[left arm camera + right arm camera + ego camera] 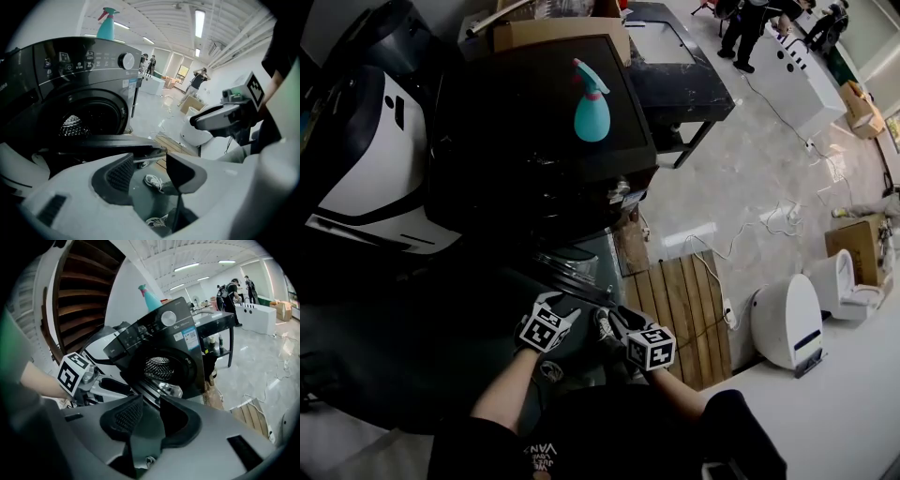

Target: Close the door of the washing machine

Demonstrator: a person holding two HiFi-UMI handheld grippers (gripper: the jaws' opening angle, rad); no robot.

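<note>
A dark front-loading washing machine stands ahead of me, and its round door hangs open toward me. In the left gripper view the drum opening shows, with the door's edge running across just beyond my left gripper. That gripper is open and the pads touch nothing. My right gripper is open too and points at the door's edge below the drum. From the head view both grippers, left and right, hover side by side by the door.
A teal spray bottle stands on top of the machine. A white appliance sits to its left and a black table behind. A wooden pallet, white toilets and floor cables lie to the right. People stand far off.
</note>
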